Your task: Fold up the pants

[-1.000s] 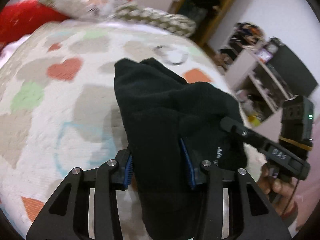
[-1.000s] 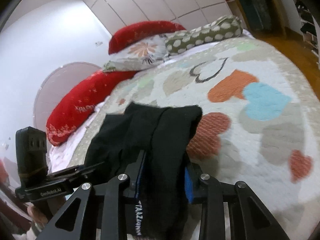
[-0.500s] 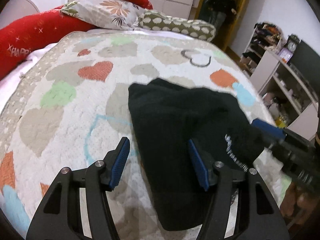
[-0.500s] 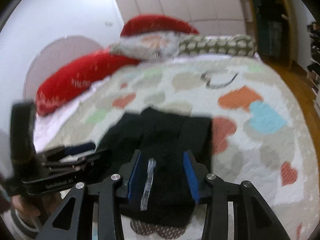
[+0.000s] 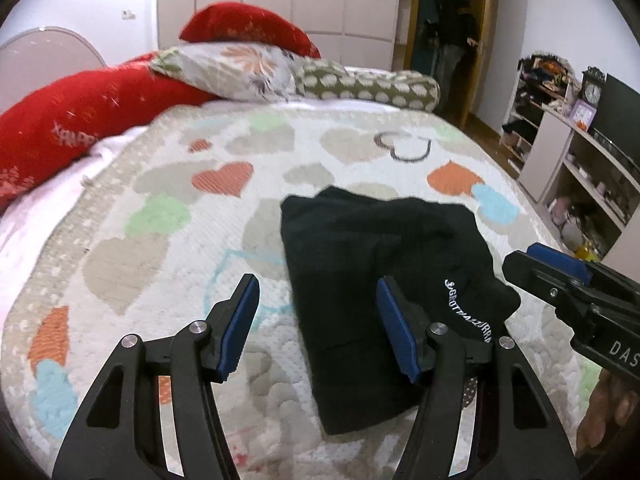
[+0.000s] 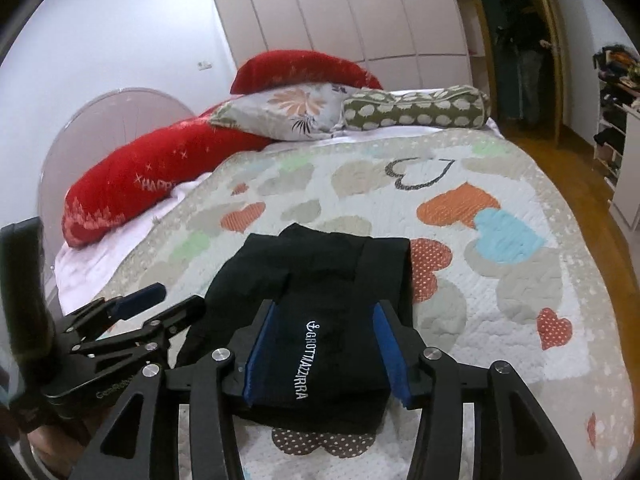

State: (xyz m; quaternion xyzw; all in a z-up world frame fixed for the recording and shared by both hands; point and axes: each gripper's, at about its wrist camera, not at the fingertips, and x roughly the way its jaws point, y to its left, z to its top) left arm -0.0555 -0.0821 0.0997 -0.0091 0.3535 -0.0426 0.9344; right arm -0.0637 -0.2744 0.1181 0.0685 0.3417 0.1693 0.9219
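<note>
Black pants [image 5: 380,248] lie folded in a compact block on the heart-patterned quilt [image 5: 160,216], white lettering facing up. My left gripper [image 5: 316,284] hovers open over the block's left edge, pads clear of the cloth. In the right wrist view the pants [image 6: 320,272] lie flat with the lettered part between the fingers of my right gripper [image 6: 326,308]. Its jaws are opening and the pads are not pressing on the fabric. The right gripper [image 5: 552,264] also shows at the right edge of the left wrist view, and the left gripper [image 6: 160,300] at lower left of the right wrist view.
Red pillows [image 5: 80,120], a floral pillow [image 5: 240,68] and a spotted bolster [image 5: 360,84] line the head of the bed. A person [image 5: 452,32] stands in the doorway. Cluttered shelves [image 5: 580,160] stand right of the bed. Bare quilt [image 6: 520,280] stretches right of the pants.
Both grippers were shut on the pants; both have let go, opened and drawn back and up. The pants have settled flat on the quilt.
</note>
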